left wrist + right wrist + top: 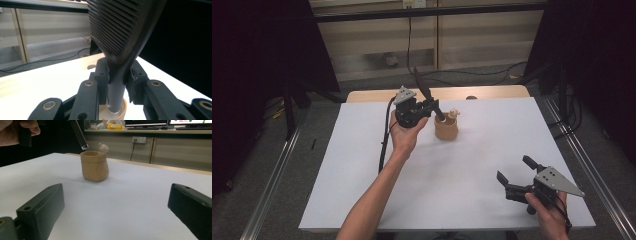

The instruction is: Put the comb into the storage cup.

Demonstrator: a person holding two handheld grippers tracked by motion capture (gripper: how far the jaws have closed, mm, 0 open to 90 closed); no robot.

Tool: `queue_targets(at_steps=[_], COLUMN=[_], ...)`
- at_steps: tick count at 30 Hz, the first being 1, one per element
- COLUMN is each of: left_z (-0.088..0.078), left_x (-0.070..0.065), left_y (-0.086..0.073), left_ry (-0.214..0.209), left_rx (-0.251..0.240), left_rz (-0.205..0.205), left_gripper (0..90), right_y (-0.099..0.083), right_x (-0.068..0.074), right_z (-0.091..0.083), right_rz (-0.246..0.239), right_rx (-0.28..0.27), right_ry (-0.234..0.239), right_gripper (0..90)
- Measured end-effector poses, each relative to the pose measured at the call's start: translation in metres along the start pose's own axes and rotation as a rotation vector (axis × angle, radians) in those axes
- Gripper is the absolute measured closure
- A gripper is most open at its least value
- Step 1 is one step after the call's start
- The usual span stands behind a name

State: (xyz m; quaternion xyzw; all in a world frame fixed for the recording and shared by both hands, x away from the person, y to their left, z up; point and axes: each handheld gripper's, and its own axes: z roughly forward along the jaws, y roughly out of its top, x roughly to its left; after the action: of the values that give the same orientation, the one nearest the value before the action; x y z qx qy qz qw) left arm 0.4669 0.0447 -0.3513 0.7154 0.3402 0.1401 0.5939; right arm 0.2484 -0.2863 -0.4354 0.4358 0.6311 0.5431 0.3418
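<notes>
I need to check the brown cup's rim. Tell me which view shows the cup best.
The right gripper view: the cup stands whole and side-on. The high view shows it small. The left gripper view shows a sliver of rim beneath the comb handle.

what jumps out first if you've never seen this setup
The left gripper, raised at the far middle of the white table, clamps a dark slotted spatula, handle end poised just above a tan clay-like cup. The right gripper rests near the front right corner, jaws wide apart.
</notes>
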Motion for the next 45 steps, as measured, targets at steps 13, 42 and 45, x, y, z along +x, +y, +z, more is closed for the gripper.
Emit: queue_targets(at_steps=[13, 42, 45], left_z=[0.011, 0.024, 0.024], left_x=[0.006, 0.01, 0.011], left_y=[-0.011, -0.033, -0.035], left_ry=[0.019, 0.036, 0.037], left_rx=[0.016, 0.076, 0.083], left_rz=[-0.004, -0.001, -0.002], left_gripper=[73.2, 73.2, 73.2], right_y=[-0.001, -0.002, -0.002], right_x=[0.0, 0.001, 0.0], right_z=[0.001, 0.001, 0.001], right_rz=[0.002, -0.014, -0.013], right_rx=[0.002, 0.005, 0.01], right_ry=[0.01, 0.018, 0.019], right_gripper=[0.0, 0.1, 0.1])
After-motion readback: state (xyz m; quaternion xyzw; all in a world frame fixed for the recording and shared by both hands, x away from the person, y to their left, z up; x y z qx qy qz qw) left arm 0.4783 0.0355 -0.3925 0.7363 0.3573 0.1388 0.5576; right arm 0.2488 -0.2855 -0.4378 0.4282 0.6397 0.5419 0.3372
